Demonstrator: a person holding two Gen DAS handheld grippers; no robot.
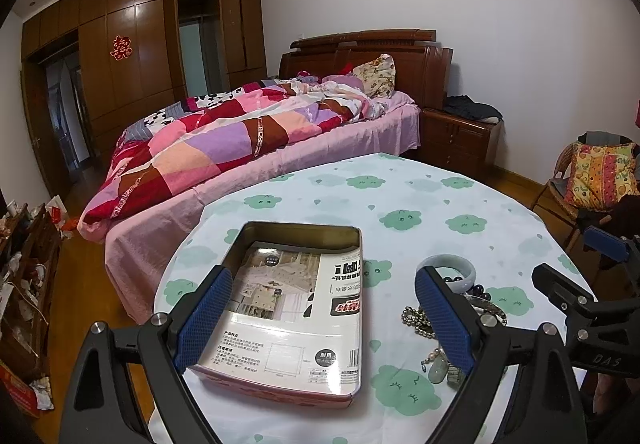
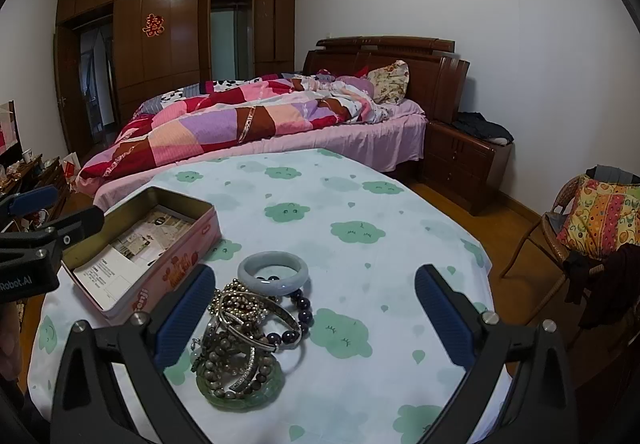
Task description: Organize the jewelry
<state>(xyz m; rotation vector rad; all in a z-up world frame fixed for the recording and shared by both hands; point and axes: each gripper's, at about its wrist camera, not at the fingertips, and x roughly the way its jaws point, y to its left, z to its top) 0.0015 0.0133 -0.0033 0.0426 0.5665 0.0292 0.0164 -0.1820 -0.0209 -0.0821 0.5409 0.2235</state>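
The jewelry pile (image 2: 244, 344) lies in a heap on the bench (image 2: 360, 180), just to the right of the open tin (image 2: 160, 244): a pale jade bangle (image 2: 273, 271) sits at the far end of the heap, a string of dark purple beads (image 2: 296, 320) curls beside it, and silver bangles and brown bead bracelets are stacked over a green bangle (image 2: 240, 392) at the near end. The tin is pink on its outside, has no lid on it, and holds a printed paper packet (image 1: 288, 308) lying flat inside. The left gripper (image 1: 324, 320) hovers over the tin with its jaws spread wide and nothing between the blue pads. The right gripper (image 2: 316, 320) hangs above the bench with its jaws likewise released, the jewelry heap lying near its left pad but not pinched. The bench wears a white cloth printed with green clouds. Behind it stands a bed (image 2: 280, 116) with a patchwork quilt, a wooden nightstand (image 2: 464, 160) to its right, and a wicker chair (image 2: 568, 228) with a bright cushion at the far right.
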